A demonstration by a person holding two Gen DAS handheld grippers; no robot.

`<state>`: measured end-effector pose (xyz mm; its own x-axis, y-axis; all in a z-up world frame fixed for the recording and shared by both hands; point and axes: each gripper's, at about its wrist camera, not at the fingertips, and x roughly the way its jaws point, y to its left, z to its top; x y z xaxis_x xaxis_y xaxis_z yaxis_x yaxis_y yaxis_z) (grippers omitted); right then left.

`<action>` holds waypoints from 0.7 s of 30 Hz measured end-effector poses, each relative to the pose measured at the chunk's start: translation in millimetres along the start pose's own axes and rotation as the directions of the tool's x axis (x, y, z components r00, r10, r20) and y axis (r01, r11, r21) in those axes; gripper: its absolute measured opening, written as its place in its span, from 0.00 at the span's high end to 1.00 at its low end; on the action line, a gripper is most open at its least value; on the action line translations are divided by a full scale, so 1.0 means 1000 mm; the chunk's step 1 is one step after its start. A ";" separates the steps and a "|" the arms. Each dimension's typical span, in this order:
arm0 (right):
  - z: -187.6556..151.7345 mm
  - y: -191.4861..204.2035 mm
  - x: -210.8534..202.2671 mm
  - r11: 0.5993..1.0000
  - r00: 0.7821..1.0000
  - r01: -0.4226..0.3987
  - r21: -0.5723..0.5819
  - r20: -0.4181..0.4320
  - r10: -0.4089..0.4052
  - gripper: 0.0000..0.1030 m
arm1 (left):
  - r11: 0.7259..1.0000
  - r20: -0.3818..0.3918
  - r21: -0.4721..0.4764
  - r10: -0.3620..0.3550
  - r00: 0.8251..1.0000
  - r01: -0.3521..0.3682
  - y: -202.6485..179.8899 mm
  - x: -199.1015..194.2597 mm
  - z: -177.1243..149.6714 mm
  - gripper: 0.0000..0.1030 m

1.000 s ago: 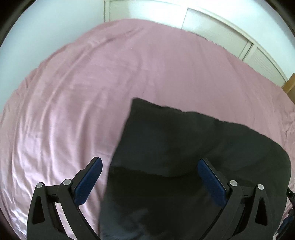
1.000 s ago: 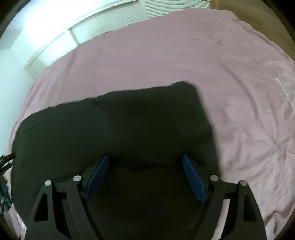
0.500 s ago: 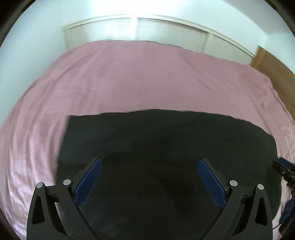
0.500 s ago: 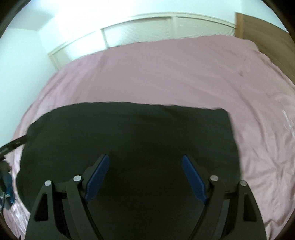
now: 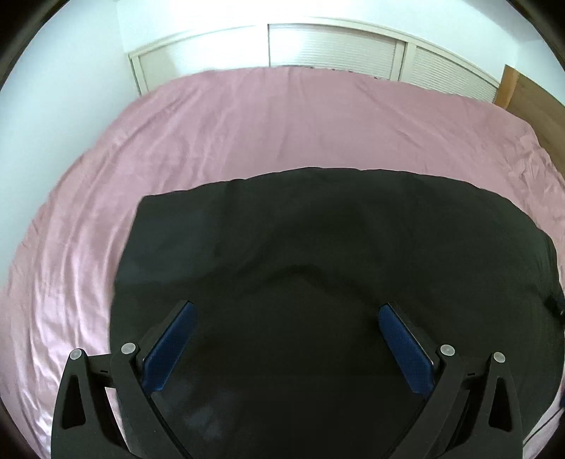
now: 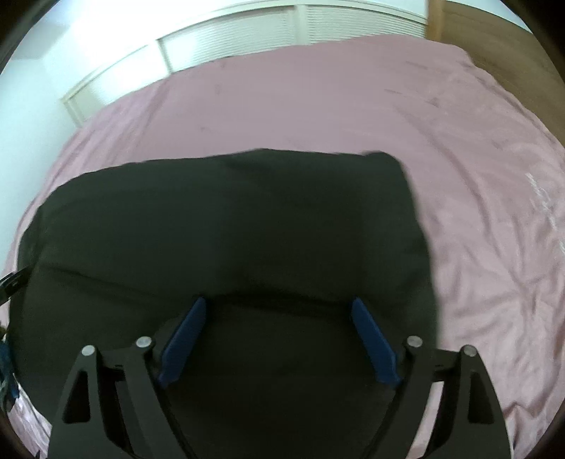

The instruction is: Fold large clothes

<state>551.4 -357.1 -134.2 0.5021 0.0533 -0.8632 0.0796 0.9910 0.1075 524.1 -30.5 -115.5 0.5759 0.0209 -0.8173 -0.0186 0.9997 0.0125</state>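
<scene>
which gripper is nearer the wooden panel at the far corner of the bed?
Right. The right gripper hangs open over the black garment on the side toward the wooden panel; the left gripper, also open, is over the garment's opposite side, farther away.

- We see a wide bed point(image 5: 247, 141) under a wrinkled pink sheet point(image 6: 459, 212) that catches a soft sheen.
- Behind it we find cream louvred doors point(image 5: 335, 49) in a pale frame, brightly lit.
- To the left we make out a plain white wall point(image 5: 63, 77).
- At the right edge we note a brown wooden panel point(image 6: 494, 31).
</scene>
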 end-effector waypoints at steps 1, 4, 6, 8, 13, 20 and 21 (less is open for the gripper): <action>-0.001 -0.007 -0.002 1.000 1.000 0.017 0.014 -0.002 -0.017 0.15 | 1.000 0.010 0.007 0.010 1.000 -0.010 -0.001 -0.006 -0.004 0.01; -0.004 -0.024 -0.011 0.997 0.998 0.055 0.045 -0.001 -0.055 0.15 | 1.000 0.032 0.024 0.020 0.999 -0.020 0.005 -0.007 -0.007 0.01; -0.006 -0.030 -0.018 0.996 0.998 0.060 0.058 0.007 -0.060 0.15 | 0.999 0.049 0.046 0.025 0.998 -0.027 0.005 -0.014 -0.013 0.01; -0.011 -0.032 -0.025 0.996 0.998 0.055 0.066 0.014 -0.056 0.15 | 0.998 0.056 0.061 0.027 0.998 -0.031 0.005 -0.016 -0.016 0.01; -0.029 -0.022 -0.040 0.998 0.999 0.036 0.045 0.022 -0.037 0.15 | 0.996 0.064 0.087 0.029 0.998 -0.035 0.002 -0.027 -0.030 0.01; -0.048 -0.010 -0.052 1.000 0.999 0.027 0.009 0.035 -0.027 0.15 | 0.994 0.062 0.099 0.039 0.997 -0.045 0.004 -0.030 -0.041 0.01; -0.048 -0.010 -0.053 1.000 0.999 0.024 0.005 0.041 -0.025 0.15 | 0.994 0.063 0.099 0.044 0.997 -0.050 0.006 -0.030 -0.040 0.01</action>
<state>483.3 -363.9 -113.4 0.5351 0.0237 -0.8445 0.0964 0.9914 0.0890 473.9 -25.8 -114.1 0.6248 0.0654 -0.7781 0.0333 0.9933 0.1103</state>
